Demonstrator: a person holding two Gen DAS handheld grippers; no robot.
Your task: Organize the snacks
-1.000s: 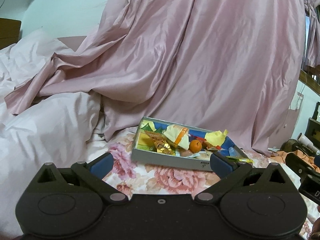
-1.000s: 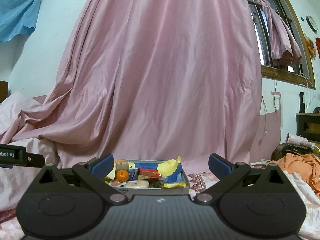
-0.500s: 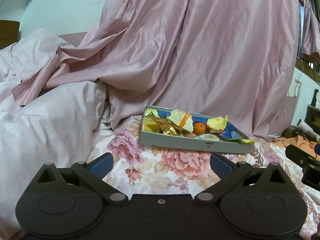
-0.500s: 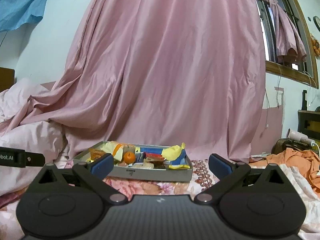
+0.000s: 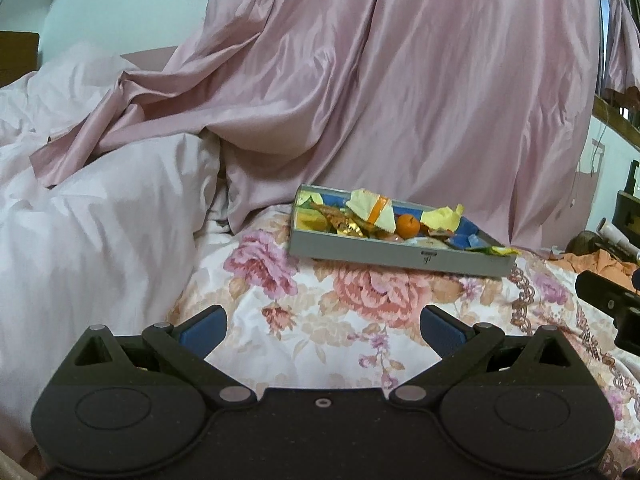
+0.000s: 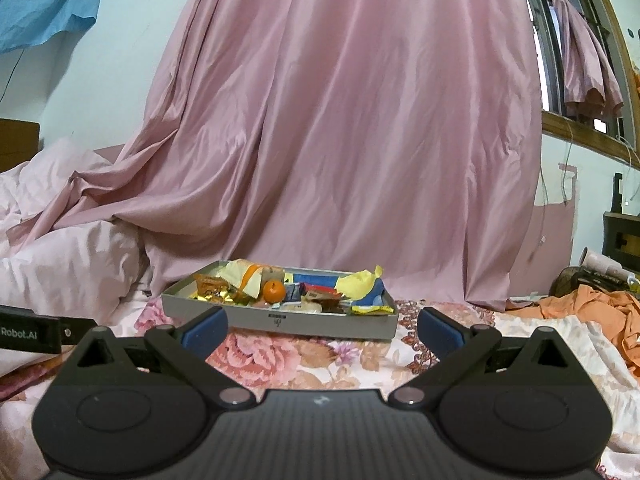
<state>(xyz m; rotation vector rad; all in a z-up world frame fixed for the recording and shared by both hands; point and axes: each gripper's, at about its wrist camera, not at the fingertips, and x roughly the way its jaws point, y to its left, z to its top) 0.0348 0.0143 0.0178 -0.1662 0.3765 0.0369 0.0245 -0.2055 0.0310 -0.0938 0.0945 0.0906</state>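
Left wrist view: left gripper (image 5: pixel 322 330) hangs low over the floral bedspread (image 5: pixel 352 312), fingers spread wide, nothing between them. The grey tray (image 5: pixel 400 255) sits ahead on the bed, well apart from the fingers, with the snacks piled loose inside it: a small orange fruit (image 5: pixel 408 225), a crinkled gold foil wrapper (image 5: pixel 348 227), a pale yellow packet with an orange stripe (image 5: pixel 370 212), and blue packaging at the far right end. No snack shows on the bedspread outside the tray. That fits either snacks gathered but still to be sorted, or a finished gather; the pictures don't settle which.

Right wrist view: right gripper (image 6: pixel 322 330) also gapes empty, facing the tray's (image 6: pixel 280 322) long side, nearer than the left. The tray is a shallow, rigid rectangle, probably metal or plastic; hard to tell. Wrappers are thin and crumpled, so slippery; the fruit (image 6: pixel 273 291) is round and may roll. Any pick needs a close approach over the low rim. The pink satin curtain (image 6: pixel 352 140) drapes behind.
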